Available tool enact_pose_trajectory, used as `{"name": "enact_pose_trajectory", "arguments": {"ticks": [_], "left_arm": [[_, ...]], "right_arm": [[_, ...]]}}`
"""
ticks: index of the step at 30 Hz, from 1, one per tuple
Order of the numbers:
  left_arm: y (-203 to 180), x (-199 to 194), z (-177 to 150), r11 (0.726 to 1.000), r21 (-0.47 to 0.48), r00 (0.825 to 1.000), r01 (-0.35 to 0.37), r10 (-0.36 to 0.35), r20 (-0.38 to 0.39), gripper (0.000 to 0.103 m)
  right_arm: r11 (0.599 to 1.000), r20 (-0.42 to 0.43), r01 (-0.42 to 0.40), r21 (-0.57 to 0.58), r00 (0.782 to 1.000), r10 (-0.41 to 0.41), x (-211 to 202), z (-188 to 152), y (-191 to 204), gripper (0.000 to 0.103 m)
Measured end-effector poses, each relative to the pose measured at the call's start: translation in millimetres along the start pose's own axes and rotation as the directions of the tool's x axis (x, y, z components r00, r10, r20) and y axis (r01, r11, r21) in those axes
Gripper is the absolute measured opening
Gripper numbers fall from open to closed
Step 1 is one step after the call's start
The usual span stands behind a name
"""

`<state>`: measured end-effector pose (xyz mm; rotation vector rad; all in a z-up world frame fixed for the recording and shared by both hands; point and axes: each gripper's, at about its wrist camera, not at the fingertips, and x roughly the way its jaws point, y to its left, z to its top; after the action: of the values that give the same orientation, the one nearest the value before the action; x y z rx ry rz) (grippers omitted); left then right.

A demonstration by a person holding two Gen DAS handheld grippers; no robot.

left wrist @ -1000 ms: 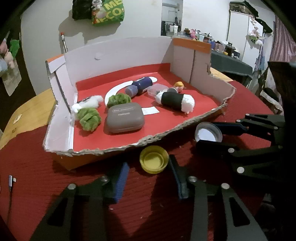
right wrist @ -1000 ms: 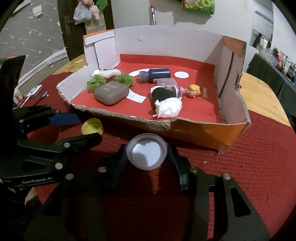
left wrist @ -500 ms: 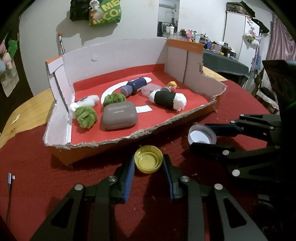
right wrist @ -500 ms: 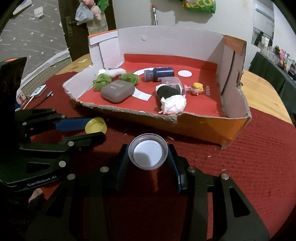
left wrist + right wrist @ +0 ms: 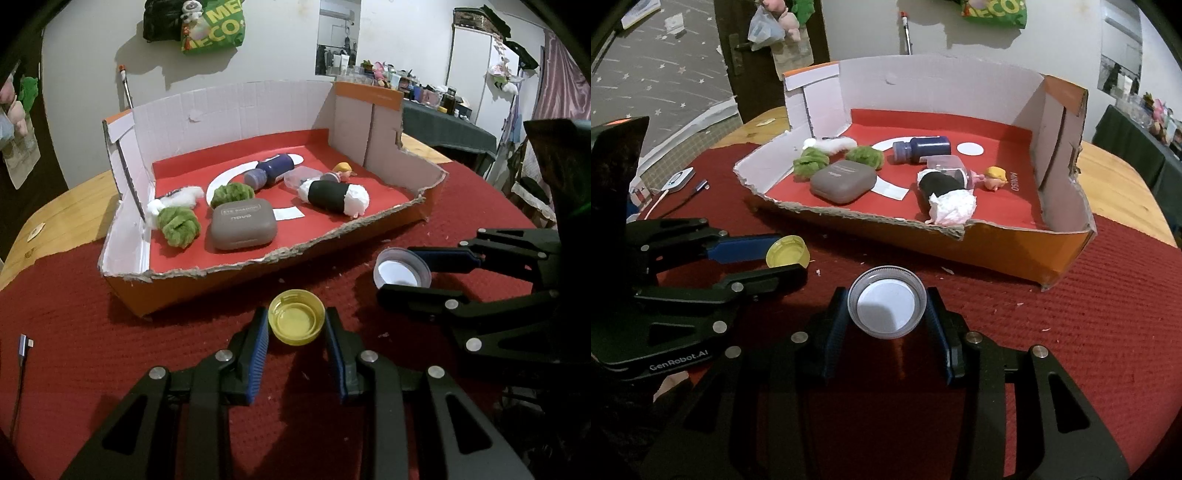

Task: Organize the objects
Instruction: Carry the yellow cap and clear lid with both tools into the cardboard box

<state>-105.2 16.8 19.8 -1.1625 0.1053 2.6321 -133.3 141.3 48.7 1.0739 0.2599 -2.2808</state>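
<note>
My left gripper [image 5: 296, 325] is shut on a yellow bottle cap [image 5: 296, 322], held above the red cloth in front of the cardboard box [image 5: 317, 254]. It also shows in the right wrist view [image 5: 786, 258] with the yellow cap [image 5: 786, 252]. My right gripper [image 5: 887, 312] is shut on a clear lid with a white inside [image 5: 886, 312]. In the left wrist view the right gripper [image 5: 402, 271] and its lid [image 5: 401, 273] are to the right of the yellow cap.
The box holds a grey case [image 5: 243, 228], green pom-poms [image 5: 179, 230], a dark blue bottle [image 5: 271, 174], a black and white roll [image 5: 334, 195], a small doll [image 5: 993, 178] and a clear container [image 5: 947, 164]. A cable [image 5: 22, 354] lies at the left on the red cloth.
My left gripper has shut on the yellow cap and lifted it a little. Both grippers have drawn back from the box with their caps.
</note>
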Motion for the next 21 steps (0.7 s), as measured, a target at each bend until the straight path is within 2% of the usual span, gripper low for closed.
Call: {"name": "enact_pose_trajectory", "arguments": {"ticks": [9, 18, 21], "left_arm": [[-3.0, -6.7, -3.0, 1.0, 0.007, 1.0, 0.008, -0.008, 0.008, 0.031], [-7.2, -30.8, -1.1, 0.997, 0.01, 0.996, 0.079, -0.079, 0.041, 0.031], [-6.2, -38.5, 2.2, 0.996, 0.009, 0.995, 0.083, -0.084, 0.058, 0.031]], "right_arm": [[1.0, 0.001, -0.014, -0.004, 1.0, 0.014, -3.0, -0.4, 3.8, 0.04], [0.991, 0.016, -0.126, 0.039, 0.992, 0.126, -18.0, 3.7, -0.3, 0.04], [0.987, 0.033, -0.151, 0.052, 0.988, 0.15, -25.8, 7.1, -3.6, 0.04]]}}
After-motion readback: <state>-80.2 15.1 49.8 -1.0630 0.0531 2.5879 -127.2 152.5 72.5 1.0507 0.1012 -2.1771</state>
